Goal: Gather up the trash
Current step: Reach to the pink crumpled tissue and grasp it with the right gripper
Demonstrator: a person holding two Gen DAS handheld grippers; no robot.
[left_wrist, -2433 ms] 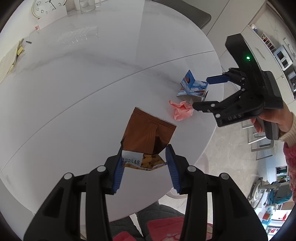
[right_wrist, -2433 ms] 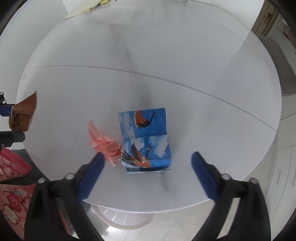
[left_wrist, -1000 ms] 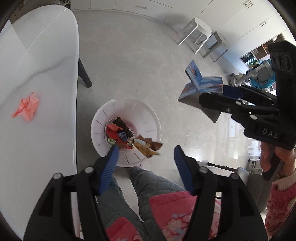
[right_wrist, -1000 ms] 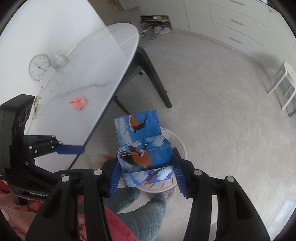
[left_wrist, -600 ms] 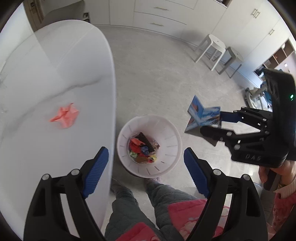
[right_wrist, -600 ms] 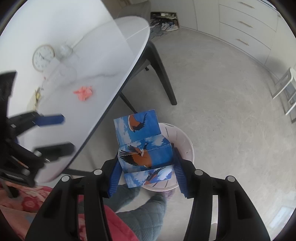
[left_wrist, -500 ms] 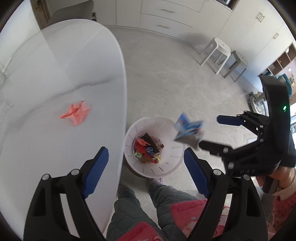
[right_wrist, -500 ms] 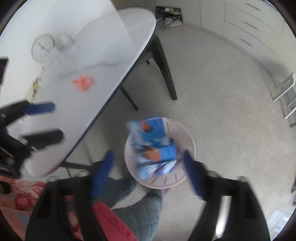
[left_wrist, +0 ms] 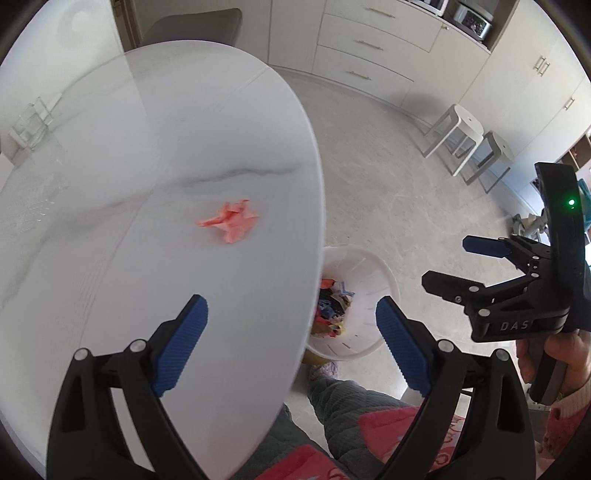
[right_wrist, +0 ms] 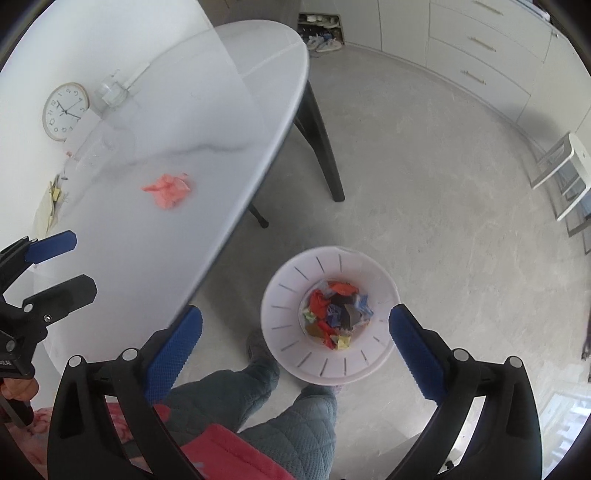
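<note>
A crumpled pink paper (left_wrist: 232,223) lies on the white oval table (left_wrist: 110,240); it also shows in the right wrist view (right_wrist: 168,189). A white slotted trash bin (right_wrist: 330,315) with several colourful scraps stands on the floor beside the table edge; in the left wrist view (left_wrist: 364,273) the table half hides it. My left gripper (left_wrist: 291,341) is open and empty over the table's edge, short of the pink paper. My right gripper (right_wrist: 295,349) is open and empty above the bin. It also shows in the left wrist view (left_wrist: 456,264).
A round clock (right_wrist: 65,110) and a glass (right_wrist: 110,90) stand at the table's far end. Papers (right_wrist: 50,206) lie near its left rim. A dark chair (left_wrist: 192,27) and white stools (left_wrist: 467,144) stand on the floor. The person's legs (right_wrist: 280,413) are below the bin.
My right gripper opened and dropped the blue bird-print box into the bin. My left gripper, open and empty after dropping the brown wrapper, swung back over the table toward the pink paper.
</note>
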